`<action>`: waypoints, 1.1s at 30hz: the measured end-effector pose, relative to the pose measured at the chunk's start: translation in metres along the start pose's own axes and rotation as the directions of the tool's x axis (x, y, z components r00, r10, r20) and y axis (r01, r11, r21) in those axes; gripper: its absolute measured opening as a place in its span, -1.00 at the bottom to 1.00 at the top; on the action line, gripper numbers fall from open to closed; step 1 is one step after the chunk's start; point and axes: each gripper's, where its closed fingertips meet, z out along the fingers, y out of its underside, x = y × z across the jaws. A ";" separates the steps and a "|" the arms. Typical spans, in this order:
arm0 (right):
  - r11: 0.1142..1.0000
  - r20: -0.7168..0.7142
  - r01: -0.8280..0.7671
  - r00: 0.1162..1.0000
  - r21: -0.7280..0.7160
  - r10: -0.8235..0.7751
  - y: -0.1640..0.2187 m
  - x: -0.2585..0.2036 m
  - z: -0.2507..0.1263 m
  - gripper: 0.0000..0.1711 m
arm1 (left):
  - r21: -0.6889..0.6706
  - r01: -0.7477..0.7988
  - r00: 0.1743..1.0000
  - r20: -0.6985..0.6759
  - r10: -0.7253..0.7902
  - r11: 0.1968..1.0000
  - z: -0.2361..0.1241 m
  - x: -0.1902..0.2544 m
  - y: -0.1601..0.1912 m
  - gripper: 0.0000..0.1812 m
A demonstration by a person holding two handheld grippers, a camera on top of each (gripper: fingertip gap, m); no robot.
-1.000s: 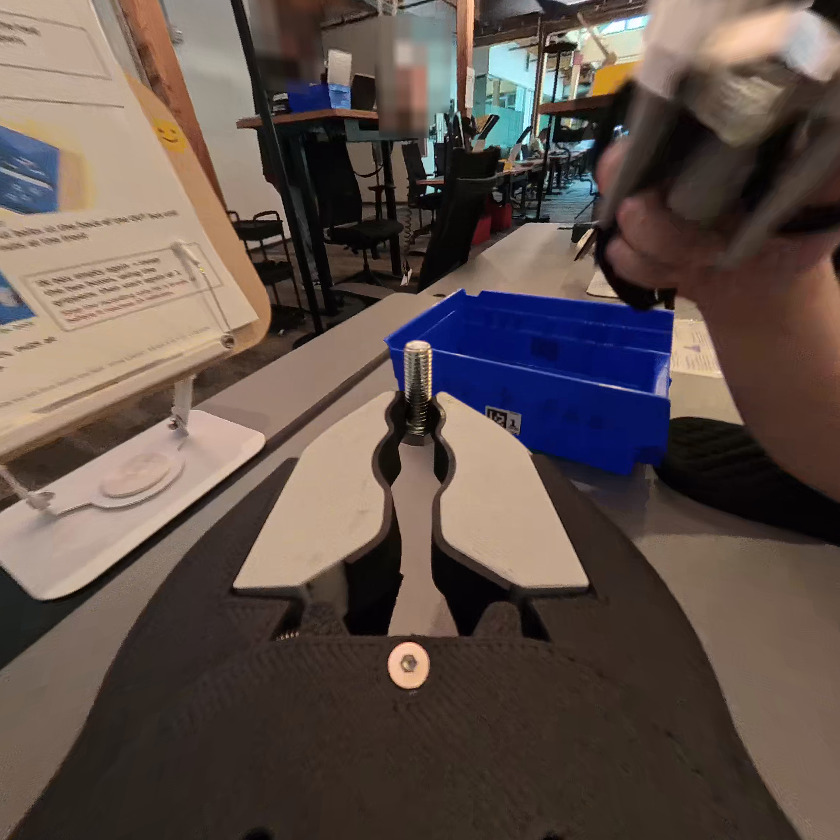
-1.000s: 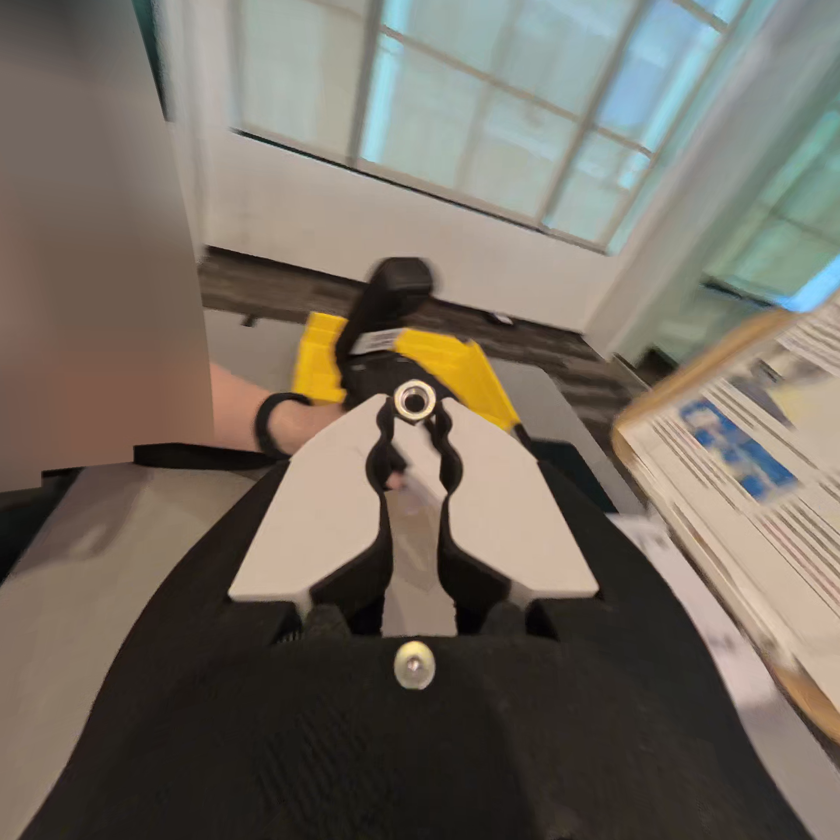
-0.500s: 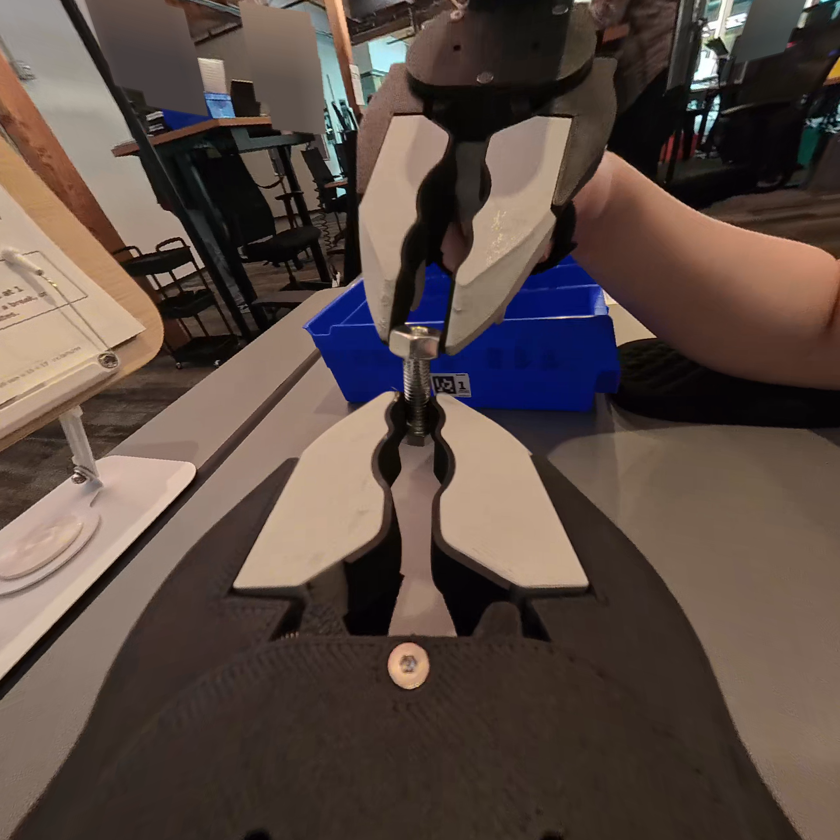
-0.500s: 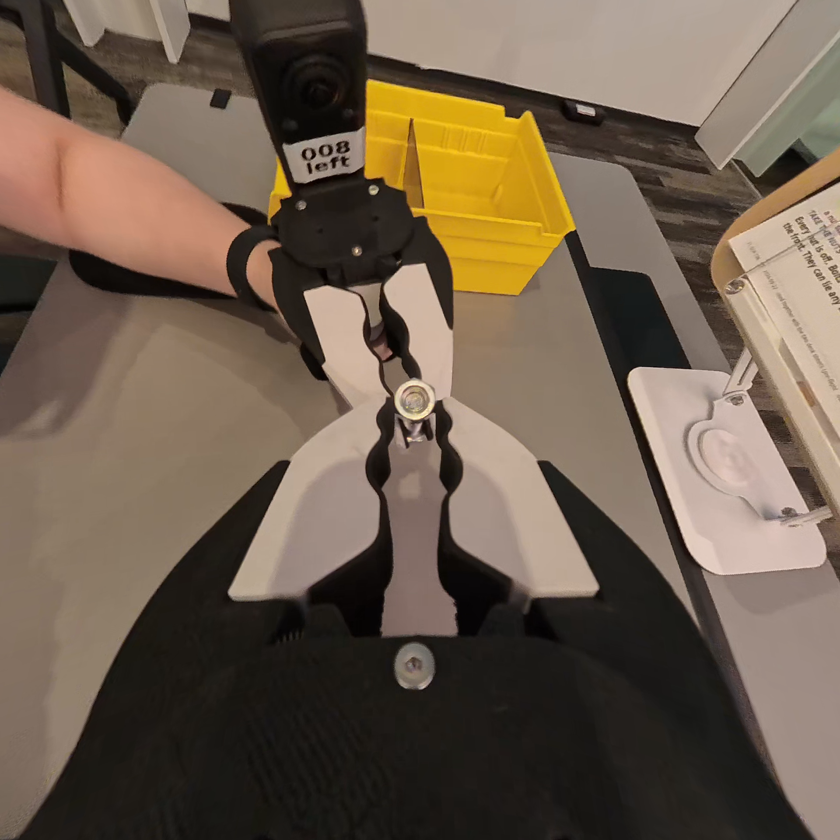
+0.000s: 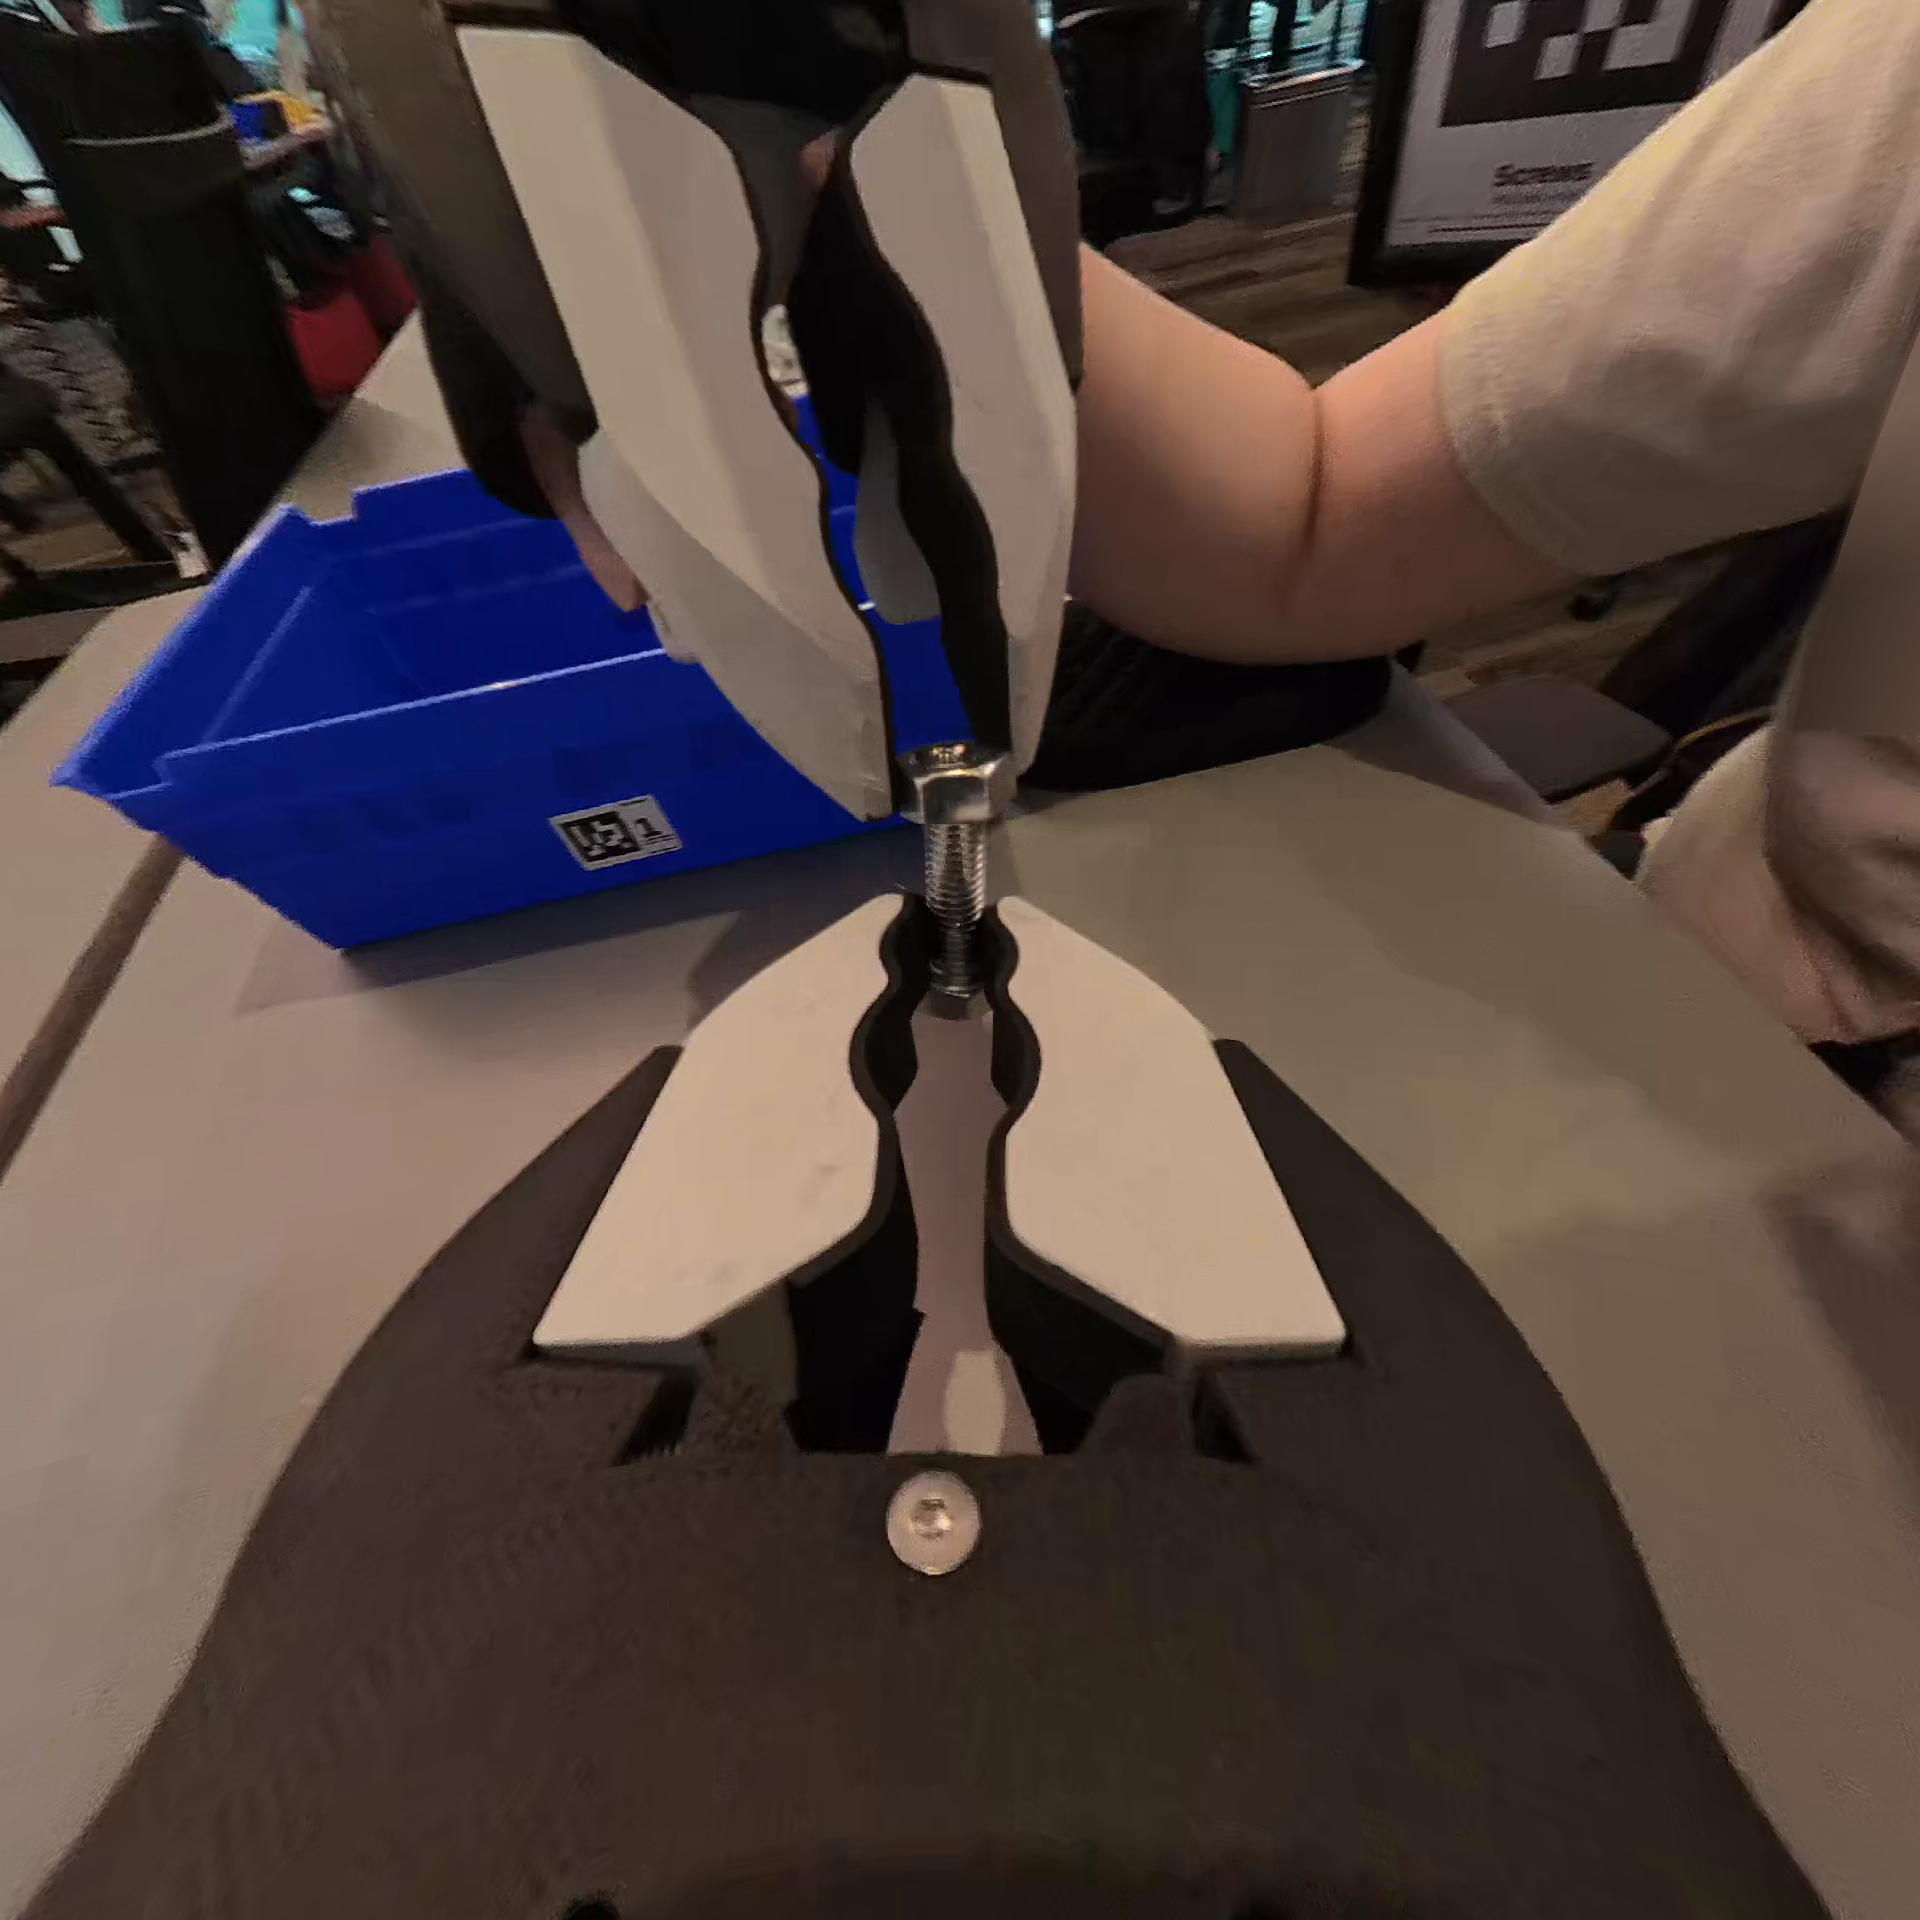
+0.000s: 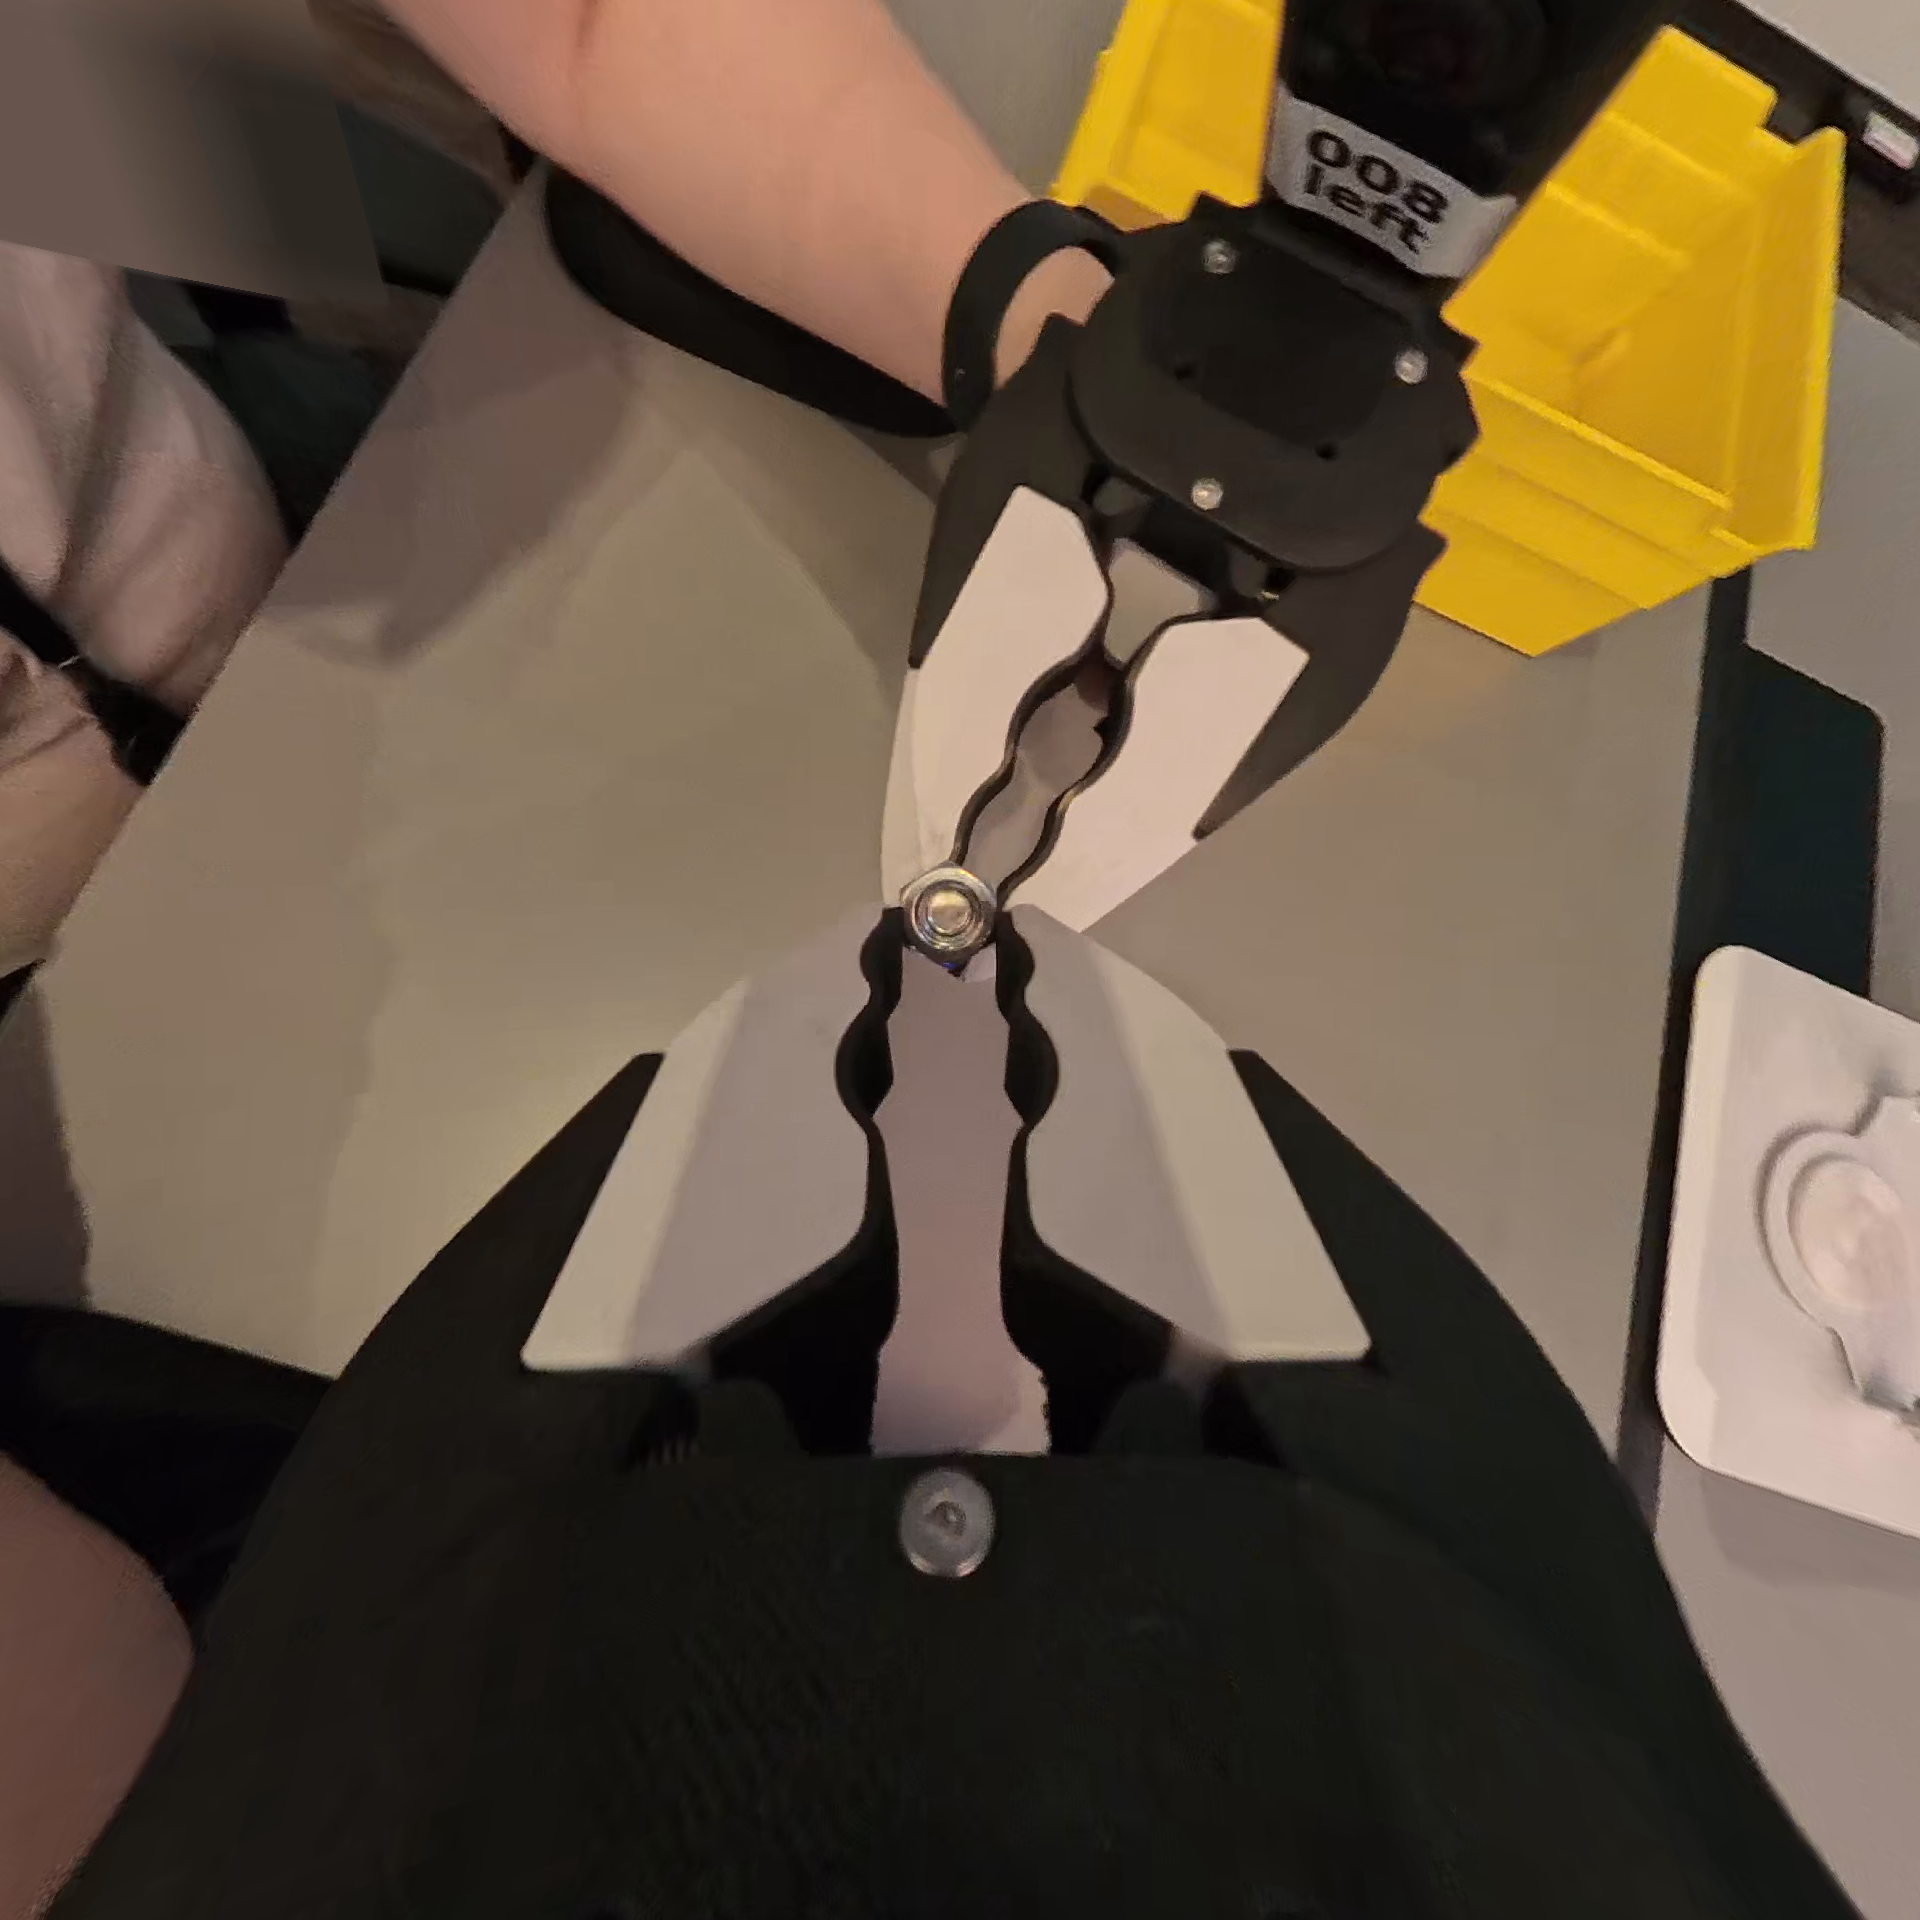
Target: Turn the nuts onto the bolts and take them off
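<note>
Left wrist view: the right gripper (image 5: 951,774), clamped on the nut (image 5: 951,792), has swung rightward over the upright bolt (image 5: 951,883), which the left gripper (image 5: 951,961) pinches.

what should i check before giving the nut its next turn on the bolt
1. Left hand-held gripper shut on bolt near its head: ok.
2. Right hand-held gripper shut on nut: ok.
3. Nut sits on the bolt's tip: ok.
4. Nut square to the threads: cannot tell.
5. Threads below the nut bare for travel: ok.
6. Blue bin stands apart behind the bolt: ok.
</note>
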 end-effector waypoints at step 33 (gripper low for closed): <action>0.973 0.136 0.078 0.989 -0.216 -0.049 -0.004 -0.047 0.017 -0.78 | -0.191 0.160 0.900 -0.375 -0.223 0.968 0.006 0.060 0.008 -0.90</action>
